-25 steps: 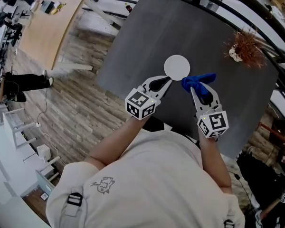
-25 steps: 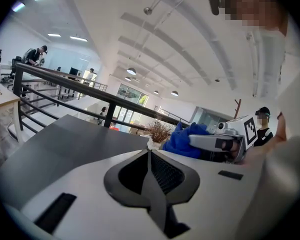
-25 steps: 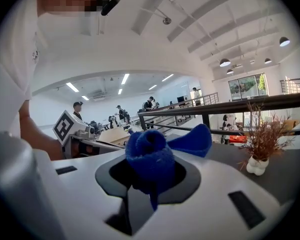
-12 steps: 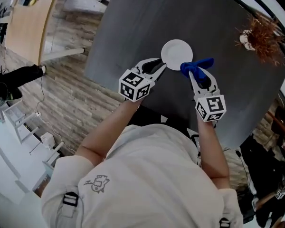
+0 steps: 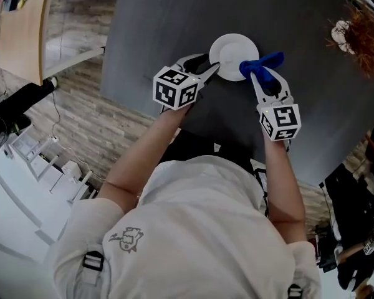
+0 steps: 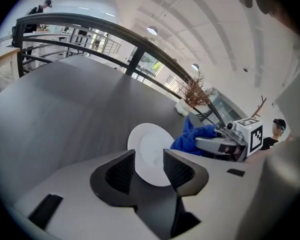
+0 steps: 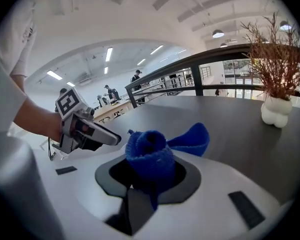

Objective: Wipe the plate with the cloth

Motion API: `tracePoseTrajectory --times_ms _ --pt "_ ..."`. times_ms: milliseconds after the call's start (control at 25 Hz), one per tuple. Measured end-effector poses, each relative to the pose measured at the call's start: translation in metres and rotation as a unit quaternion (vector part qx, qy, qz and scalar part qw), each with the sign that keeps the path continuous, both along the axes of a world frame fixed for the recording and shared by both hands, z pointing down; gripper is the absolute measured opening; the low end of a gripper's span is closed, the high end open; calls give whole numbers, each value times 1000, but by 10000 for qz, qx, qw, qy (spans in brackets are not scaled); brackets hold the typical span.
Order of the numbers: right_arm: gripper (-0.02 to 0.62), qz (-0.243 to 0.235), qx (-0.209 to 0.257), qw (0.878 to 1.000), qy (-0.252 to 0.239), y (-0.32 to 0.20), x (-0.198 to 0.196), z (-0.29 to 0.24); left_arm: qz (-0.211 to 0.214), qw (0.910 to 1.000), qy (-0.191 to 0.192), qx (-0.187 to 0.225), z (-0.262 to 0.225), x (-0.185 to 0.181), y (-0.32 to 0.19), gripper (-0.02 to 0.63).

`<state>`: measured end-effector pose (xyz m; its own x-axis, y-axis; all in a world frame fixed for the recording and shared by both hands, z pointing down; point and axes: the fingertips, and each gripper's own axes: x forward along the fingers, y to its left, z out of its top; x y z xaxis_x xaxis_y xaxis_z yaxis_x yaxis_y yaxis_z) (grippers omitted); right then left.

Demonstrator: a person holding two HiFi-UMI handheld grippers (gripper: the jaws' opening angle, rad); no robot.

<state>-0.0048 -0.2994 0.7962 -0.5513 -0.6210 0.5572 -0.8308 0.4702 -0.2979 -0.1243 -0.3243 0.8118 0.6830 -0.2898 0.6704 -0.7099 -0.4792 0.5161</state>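
Hid near rim of round white plate (image 6: 146,136) between ribbed jaws of left gripper (image 6: 149,160) — just opened, not pinching — and clenched fuzzy, bunched blue cloth (image 7: 151,151) in right gripper (image 7: 150,173).

overhead and low left views, shared plate (image 5: 227,53)

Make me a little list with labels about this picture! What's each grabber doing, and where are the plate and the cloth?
Plate: round white plate, seemingly resting on the dark grey table.
Left gripper: jaws apart, have just been opening; the plate's near rim sits between them, unsqueezed.
Right gripper: shut on the bunched blue cloth.
Cloth position: at the plate's right edge in the head view.
Background: dried twigs in a white vase.
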Motion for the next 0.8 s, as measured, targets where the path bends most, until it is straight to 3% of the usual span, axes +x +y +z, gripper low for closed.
tracePoseTrajectory --times_ms 200,640,800 --pt "89 -169 -145 9997 133 4 -6 22 -126 9997 -123 -168 19 -4 0 164" --pt "89 -173 -316 9990 249 4 -3 37 -195 9987 46 -476 33 2 4 161" --pt "89 -156 -288 9987 393 5 -4 36 -250 9973 361 -585 26 9 9 64"
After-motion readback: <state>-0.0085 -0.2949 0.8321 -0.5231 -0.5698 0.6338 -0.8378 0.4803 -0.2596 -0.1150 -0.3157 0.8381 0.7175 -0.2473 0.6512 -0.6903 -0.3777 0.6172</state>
